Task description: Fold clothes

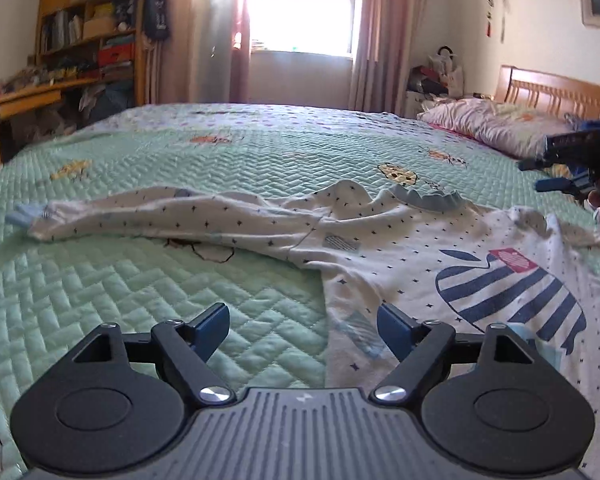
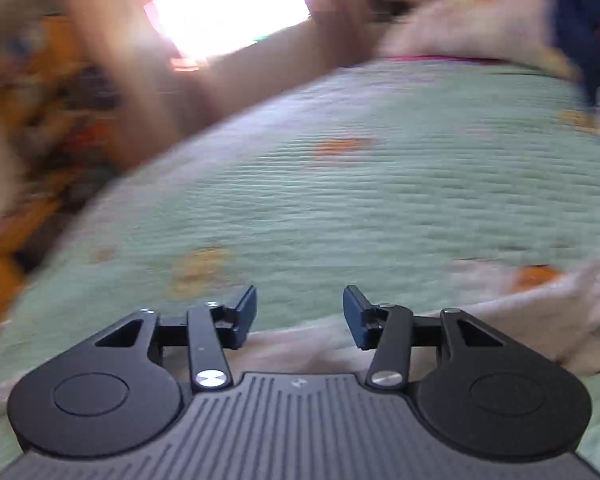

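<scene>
Shirt [image 1: 420, 248]: flat on bed [image 1: 220, 152], sleeve running far left. Left gripper [image 1: 302, 330]: spread, empty, hem edge just ahead; nearer. Right gripper [image 2: 300, 316]: spread, empty, cloth beneath; view blurred.

I am in a home bedroom: ahead of my tongs spreads a bed with a green quilted cover [image 1: 148, 280], a pillow [image 1: 496, 124] and wooden headboard [image 1: 556, 88] off to their right, a curtained window [image 1: 300, 4] beyond, and cluttered bookshelves [image 1: 88, 20] to their left.
</scene>
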`<state>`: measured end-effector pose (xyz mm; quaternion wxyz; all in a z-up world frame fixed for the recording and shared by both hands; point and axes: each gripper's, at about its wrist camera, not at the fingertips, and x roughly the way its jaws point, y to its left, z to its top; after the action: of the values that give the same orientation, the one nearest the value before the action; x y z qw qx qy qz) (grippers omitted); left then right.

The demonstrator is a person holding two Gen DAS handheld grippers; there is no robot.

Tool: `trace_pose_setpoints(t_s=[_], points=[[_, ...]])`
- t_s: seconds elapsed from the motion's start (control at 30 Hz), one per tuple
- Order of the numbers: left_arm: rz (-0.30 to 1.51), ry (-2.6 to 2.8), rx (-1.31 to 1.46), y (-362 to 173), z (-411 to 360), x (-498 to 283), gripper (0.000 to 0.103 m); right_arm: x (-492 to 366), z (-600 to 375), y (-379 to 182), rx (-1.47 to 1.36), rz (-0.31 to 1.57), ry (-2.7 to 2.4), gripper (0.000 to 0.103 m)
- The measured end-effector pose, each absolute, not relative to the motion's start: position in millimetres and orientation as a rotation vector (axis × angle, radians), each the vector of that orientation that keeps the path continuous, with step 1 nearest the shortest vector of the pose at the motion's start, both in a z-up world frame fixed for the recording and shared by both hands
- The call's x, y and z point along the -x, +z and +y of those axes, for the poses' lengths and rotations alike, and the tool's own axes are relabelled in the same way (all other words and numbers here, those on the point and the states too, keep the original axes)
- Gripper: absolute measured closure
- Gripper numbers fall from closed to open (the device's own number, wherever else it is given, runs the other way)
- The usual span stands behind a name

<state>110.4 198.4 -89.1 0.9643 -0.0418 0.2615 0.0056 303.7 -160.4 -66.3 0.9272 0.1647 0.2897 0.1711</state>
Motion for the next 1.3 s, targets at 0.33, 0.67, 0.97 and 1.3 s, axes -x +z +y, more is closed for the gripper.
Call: trace_pose_setpoints(t_s=[0.33, 0.67, 0.97, 1.3], points=[[0.528, -0.02, 0.164, -95, 210, -109, 0.02, -356, 11, -107, -0.116, 0.799, 0.532, 0.048], [0.533, -0.031, 0.26, -89, 227, -105, 0.02, -324, 27, -75, -0.185, 0.733, 0.614, 0.044], [0.544, 0.007, 0.27, -90, 235, -102, 0.019, -370, 42, -80, -0.302, 0.781, 0.482, 0.044], [0.478, 0.25, 0.429, -85, 285, -86, 0.018, -240, 71, -108, -0.362, 0.892, 0.78, 0.037]])
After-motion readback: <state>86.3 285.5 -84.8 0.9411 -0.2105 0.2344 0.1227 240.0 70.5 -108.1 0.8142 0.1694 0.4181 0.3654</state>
